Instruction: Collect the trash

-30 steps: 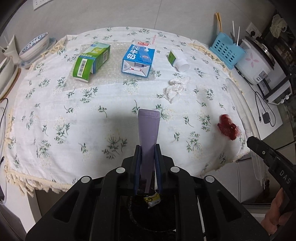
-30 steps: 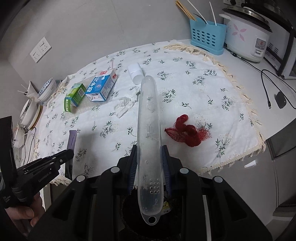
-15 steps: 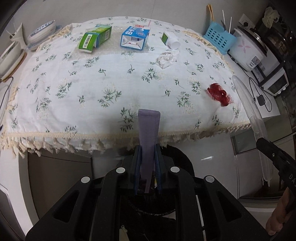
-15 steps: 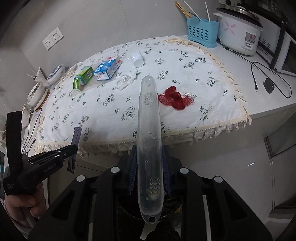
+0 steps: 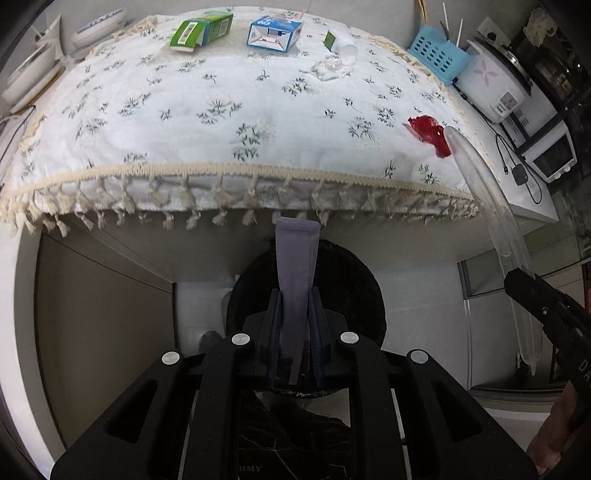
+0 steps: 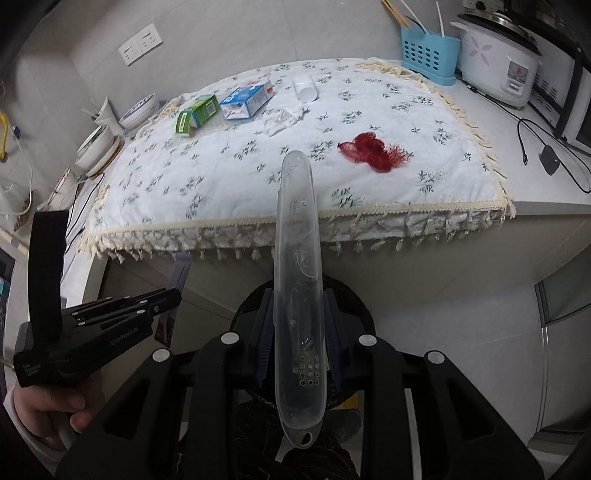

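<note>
My left gripper (image 5: 295,295) is shut on a flat purple tube (image 5: 297,254) and holds it over a black trash bin (image 5: 351,280) below the table edge. My right gripper (image 6: 298,299) is shut on a long clear plastic case (image 6: 297,236), also above the black bin (image 6: 351,295). On the floral tablecloth (image 5: 221,122) lie a red mesh net (image 5: 428,131), a crumpled tissue (image 5: 330,68), a white bottle (image 5: 341,43), a blue carton (image 5: 275,31) and a green carton (image 5: 201,29). The net (image 6: 373,151) also shows in the right wrist view.
A blue utensil basket (image 5: 441,55), a rice cooker (image 5: 495,88) and a microwave (image 5: 550,155) stand at the right. Bowls (image 5: 33,70) stand at the left. A cable and adapter (image 6: 548,158) lie on the counter. The cabinet front (image 5: 103,314) is below the fringe.
Both grippers have pulled back from the table and dropped below its edge, so the black bin now shows under the held tube and case. Both grips are unchanged.
</note>
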`<state>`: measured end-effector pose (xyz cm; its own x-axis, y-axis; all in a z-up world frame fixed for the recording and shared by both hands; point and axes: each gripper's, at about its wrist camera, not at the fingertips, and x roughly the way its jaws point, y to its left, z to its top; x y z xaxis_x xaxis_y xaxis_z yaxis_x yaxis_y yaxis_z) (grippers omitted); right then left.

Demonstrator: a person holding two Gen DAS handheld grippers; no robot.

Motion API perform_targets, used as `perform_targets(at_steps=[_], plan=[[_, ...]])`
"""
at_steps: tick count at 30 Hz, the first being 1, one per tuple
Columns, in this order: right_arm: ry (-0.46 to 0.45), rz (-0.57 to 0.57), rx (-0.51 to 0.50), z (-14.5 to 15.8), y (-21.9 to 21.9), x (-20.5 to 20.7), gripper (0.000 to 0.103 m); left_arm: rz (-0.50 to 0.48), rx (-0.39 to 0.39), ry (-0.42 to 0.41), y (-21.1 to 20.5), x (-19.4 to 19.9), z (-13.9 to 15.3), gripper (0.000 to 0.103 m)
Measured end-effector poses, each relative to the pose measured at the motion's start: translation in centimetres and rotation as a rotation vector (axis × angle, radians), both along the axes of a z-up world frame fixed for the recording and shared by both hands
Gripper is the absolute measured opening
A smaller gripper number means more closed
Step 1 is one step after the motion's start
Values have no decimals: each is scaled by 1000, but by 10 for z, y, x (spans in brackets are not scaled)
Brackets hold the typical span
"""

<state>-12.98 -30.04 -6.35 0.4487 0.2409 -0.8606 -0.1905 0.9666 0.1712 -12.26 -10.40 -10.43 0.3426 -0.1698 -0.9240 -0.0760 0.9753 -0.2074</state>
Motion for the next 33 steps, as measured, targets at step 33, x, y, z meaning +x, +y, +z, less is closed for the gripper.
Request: perform_targets(at_steps=[33], plan=[[239,33,-73,-138,-12,-3,24,8,27,71,-38,3,-120,14]])
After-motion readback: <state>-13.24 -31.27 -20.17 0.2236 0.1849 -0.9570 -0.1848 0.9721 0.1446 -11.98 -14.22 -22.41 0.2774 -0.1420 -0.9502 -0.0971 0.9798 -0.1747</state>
